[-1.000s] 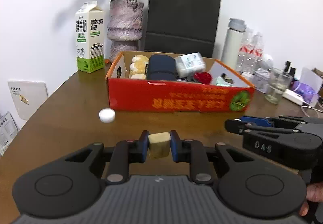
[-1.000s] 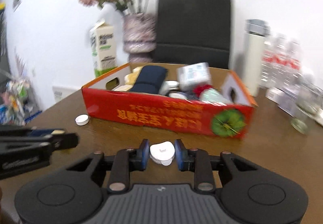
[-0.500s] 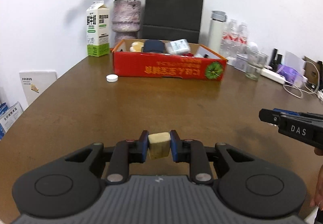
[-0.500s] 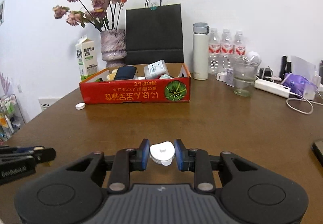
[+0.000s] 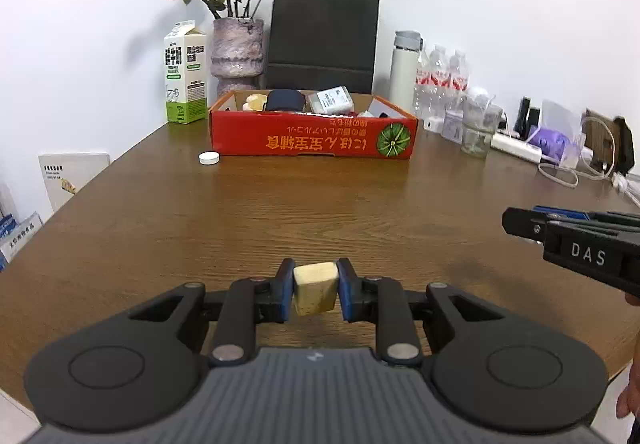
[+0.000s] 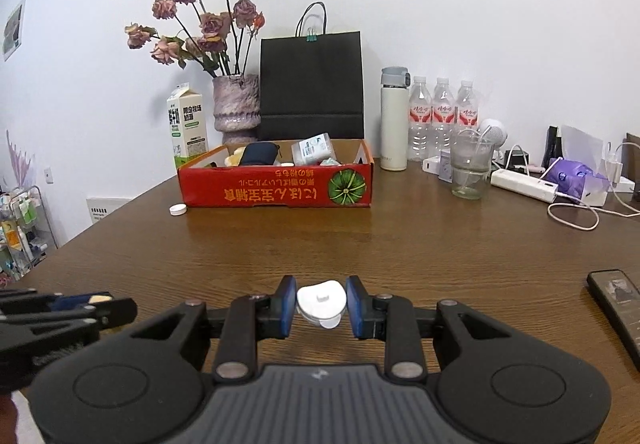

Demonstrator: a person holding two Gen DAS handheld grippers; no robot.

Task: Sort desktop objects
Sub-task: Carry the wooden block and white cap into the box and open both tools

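The left wrist view takes in a white booklet leaning against the wall beyond the table's left edge and shows the right gripper from the side at the right border, with a fingertip of the person's hand just under it. The right wrist view shows what that one misses: a dark phone lying flat near the right edge of the wooden table, a wire rack of small goods at the far left, and the left gripper from the side at the lower left. Both grippers point forward and slightly downward over the bare near half of the table, side by side and apart from each other. The left gripper has its blue pads pressed on both sides of a pale yellow sponge block, which sits squarely between them, clear of the tabletop. The right gripper is clamped on a white cap-like piece, held between its pads with a small tab hanging below. Well ahead of both stands the red cardboard box, already holding a dark pouch, a pale packet and other items. A white bottle cap lies on the table just beside the box's front left corner. Behind the box stand a milk carton, a vase of dried roses and a black paper bag.
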